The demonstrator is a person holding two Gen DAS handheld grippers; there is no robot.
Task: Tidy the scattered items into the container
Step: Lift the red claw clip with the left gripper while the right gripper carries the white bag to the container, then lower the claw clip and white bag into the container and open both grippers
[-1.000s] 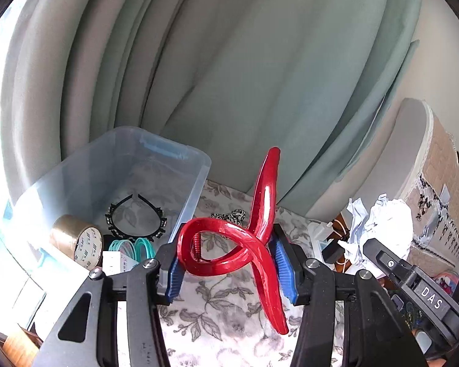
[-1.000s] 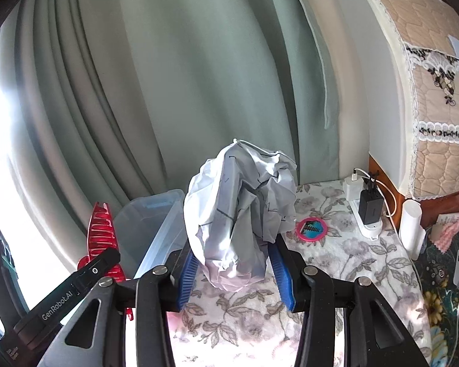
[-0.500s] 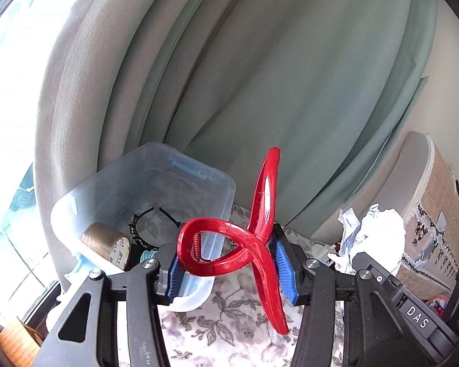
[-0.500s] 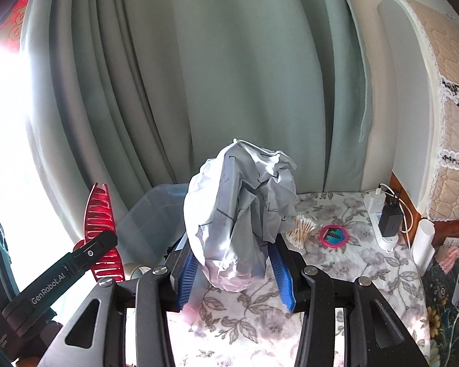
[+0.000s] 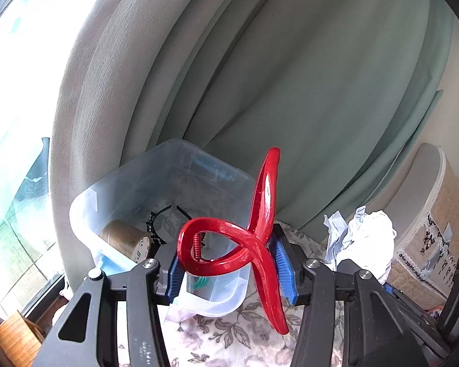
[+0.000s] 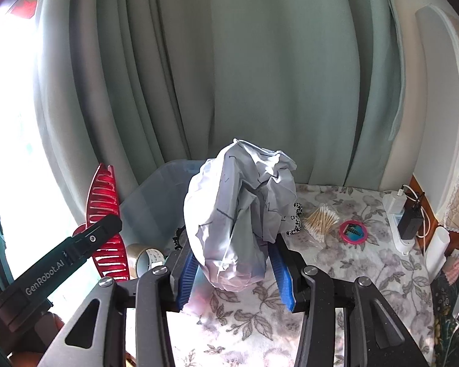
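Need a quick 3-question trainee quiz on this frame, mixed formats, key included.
1. True or false: the left gripper holds a red hair claw.
2. What does the right gripper grip? A) tape roll B) crumpled paper C) cotton swabs
3. Fill in: the brown tape roll lies inside the clear plastic ___.

Key: 1 true. 2 B, the crumpled paper; the cotton swabs lie on the floral tablecloth. 3 bin.
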